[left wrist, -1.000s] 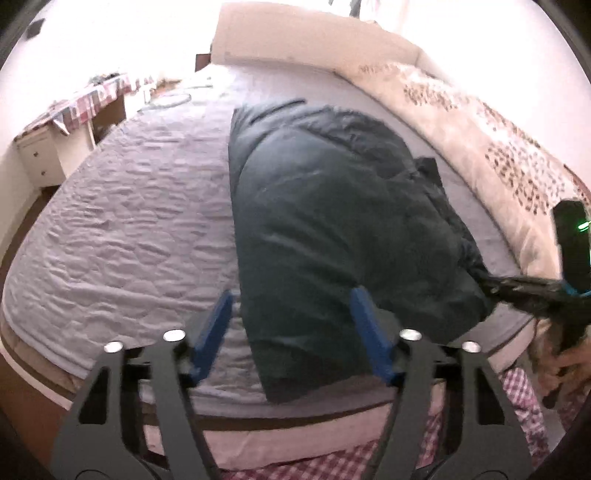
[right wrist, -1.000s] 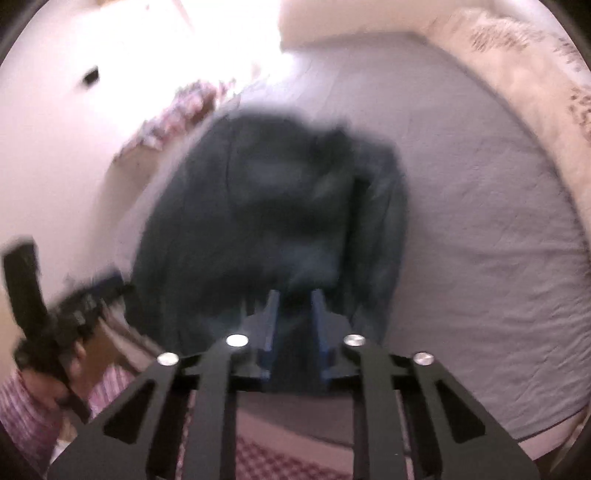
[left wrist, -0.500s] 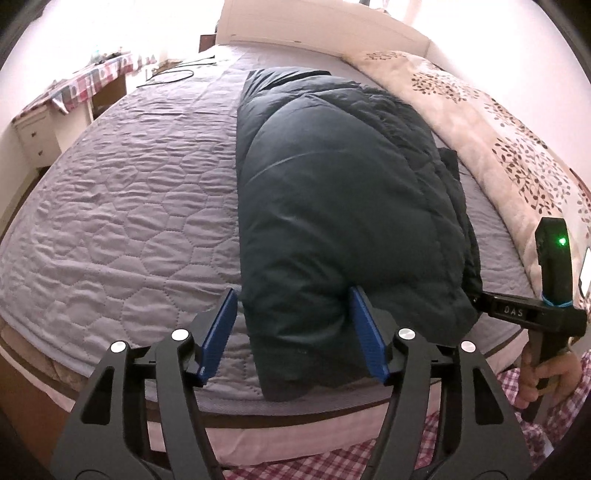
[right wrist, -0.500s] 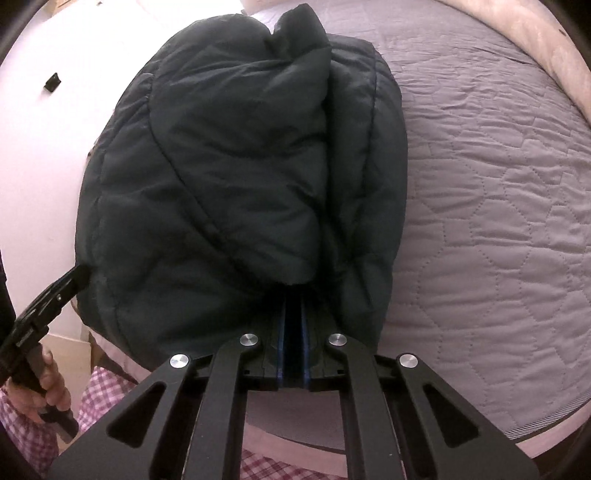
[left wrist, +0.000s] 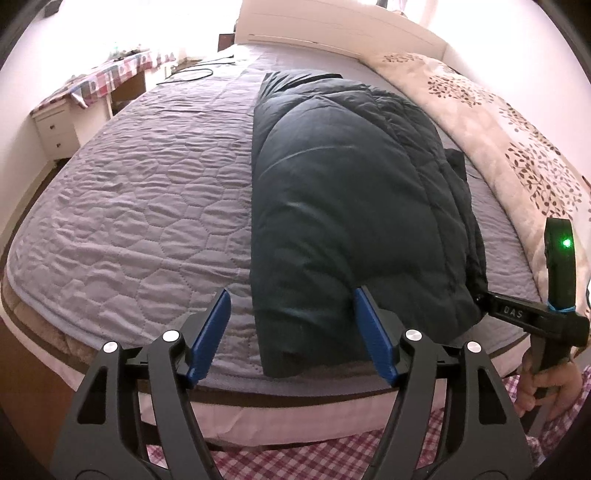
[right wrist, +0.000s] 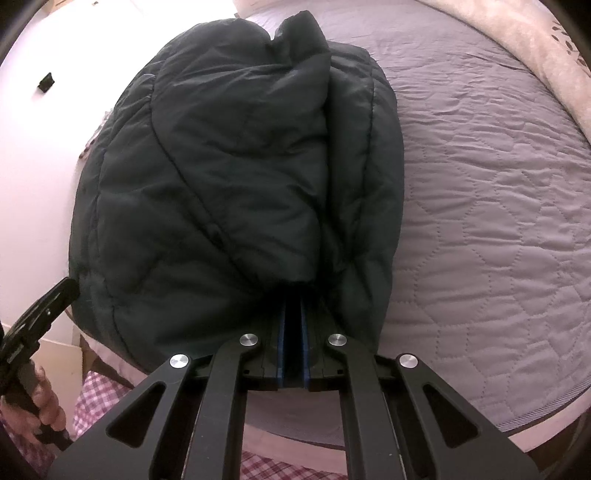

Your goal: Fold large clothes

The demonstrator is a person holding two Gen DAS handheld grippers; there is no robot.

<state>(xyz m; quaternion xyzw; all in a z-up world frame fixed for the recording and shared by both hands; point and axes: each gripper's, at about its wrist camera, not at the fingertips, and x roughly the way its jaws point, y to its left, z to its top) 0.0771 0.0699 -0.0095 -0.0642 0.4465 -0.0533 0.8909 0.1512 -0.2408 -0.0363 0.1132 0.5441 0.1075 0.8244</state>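
Observation:
A dark green padded jacket (left wrist: 351, 206) lies lengthwise on a grey quilted bed (left wrist: 147, 192), folded in along its sides. My left gripper (left wrist: 291, 332) is open, its blue fingers astride the jacket's near left hem corner, low over the bed edge. In the right wrist view the jacket (right wrist: 236, 177) fills the middle. My right gripper (right wrist: 293, 317) is shut on the jacket's near hem, its tips buried in the fabric. The right gripper also shows in the left wrist view (left wrist: 517, 314), at the jacket's near right corner.
A cream floral duvet (left wrist: 498, 122) lies along the bed's right side. A white headboard (left wrist: 332, 33) stands at the far end. A desk with a checked cloth (left wrist: 96, 81) stands at the left wall. The bed's near edge (left wrist: 295, 402) lies just under the grippers.
My right gripper closed on the jacket's near hem and moved in close to it. My left gripper dropped lower toward the bed edge and stayed open.

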